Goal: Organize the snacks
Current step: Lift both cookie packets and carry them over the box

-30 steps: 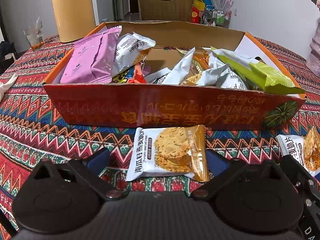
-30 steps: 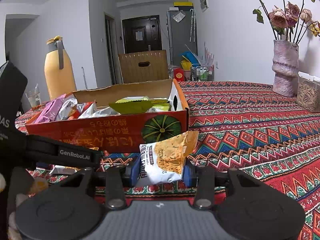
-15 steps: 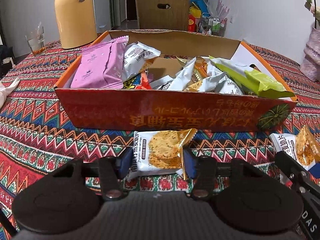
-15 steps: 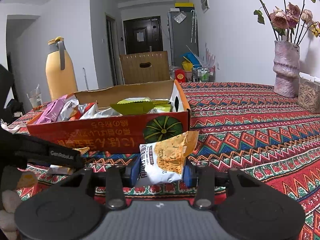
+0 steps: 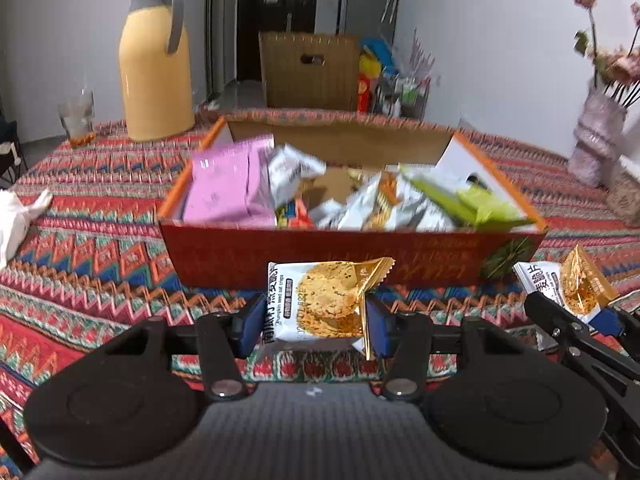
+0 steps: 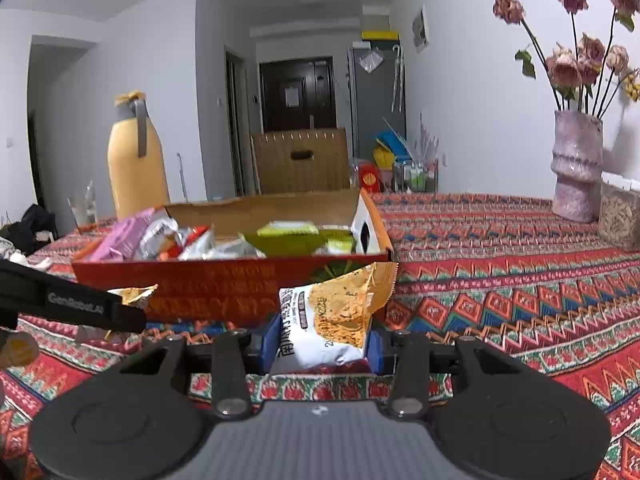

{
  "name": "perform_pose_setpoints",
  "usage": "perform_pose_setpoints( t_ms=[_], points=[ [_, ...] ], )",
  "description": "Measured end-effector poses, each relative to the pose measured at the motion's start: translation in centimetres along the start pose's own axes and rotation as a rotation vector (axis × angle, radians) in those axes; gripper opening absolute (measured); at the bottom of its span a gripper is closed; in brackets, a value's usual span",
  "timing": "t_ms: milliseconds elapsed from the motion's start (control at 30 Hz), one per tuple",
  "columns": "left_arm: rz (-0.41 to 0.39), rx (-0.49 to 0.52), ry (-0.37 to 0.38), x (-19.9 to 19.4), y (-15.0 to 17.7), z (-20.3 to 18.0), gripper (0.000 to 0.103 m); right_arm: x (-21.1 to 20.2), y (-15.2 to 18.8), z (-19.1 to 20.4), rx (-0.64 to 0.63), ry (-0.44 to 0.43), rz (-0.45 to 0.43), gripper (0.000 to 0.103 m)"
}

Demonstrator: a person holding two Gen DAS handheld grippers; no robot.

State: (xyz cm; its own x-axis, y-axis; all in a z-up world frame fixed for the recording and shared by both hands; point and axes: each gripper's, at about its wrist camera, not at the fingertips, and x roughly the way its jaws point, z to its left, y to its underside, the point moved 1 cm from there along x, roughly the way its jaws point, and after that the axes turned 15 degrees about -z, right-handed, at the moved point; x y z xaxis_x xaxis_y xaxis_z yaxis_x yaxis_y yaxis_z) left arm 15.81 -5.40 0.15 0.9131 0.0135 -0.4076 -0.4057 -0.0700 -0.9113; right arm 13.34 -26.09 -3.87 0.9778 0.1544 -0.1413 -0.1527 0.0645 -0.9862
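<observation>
Two cracker packets [image 5: 324,304] [image 5: 568,290], one snack box [image 5: 352,268] (full), one flask [image 5: 154,60].

Your right gripper [image 6: 321,347] clamps a white-and-gold crisp packet [image 6: 334,319] between its blue pads [image 6: 271,340], held just before the orange cardboard box [image 6: 224,292] of snack packets. Your left gripper's black arm [image 6: 68,306] crosses at left.

Soft, even indoor light filled both views. The snack box [image 5: 352,264] was smeared by motion blur in the left view; fisheye bending curved the edges, with dark corners.
</observation>
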Motion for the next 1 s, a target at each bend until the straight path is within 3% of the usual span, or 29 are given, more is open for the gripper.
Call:
perform_pose_setpoints(
  t_ms=[233,433,767,1000],
  points=[
    [-0.11,-0.006,0.026,-1.9,-3.3,0.4,0.053,-1.5,-2.9,0.8,-0.003,-0.029,-0.092,0.042],
    [-0.17,-0.016,0.014,-1.4,-6.3,0.8,0.053,-0.3,-5.8,1.8,-0.025,-0.042,-0.152,0.042],
    [-0.224,-0.072,-0.011,1.8,-9.4,1.6,0.053,5.7,-8.5,2.6,-0.007,-0.038,-0.147,0.042],
    [-0.248,-0.095,-0.11,6.1,-9.1,3.1,0.053,10.4,-7.6,3.2,-0.02,0.004,-0.141,0.042]
  ],
)
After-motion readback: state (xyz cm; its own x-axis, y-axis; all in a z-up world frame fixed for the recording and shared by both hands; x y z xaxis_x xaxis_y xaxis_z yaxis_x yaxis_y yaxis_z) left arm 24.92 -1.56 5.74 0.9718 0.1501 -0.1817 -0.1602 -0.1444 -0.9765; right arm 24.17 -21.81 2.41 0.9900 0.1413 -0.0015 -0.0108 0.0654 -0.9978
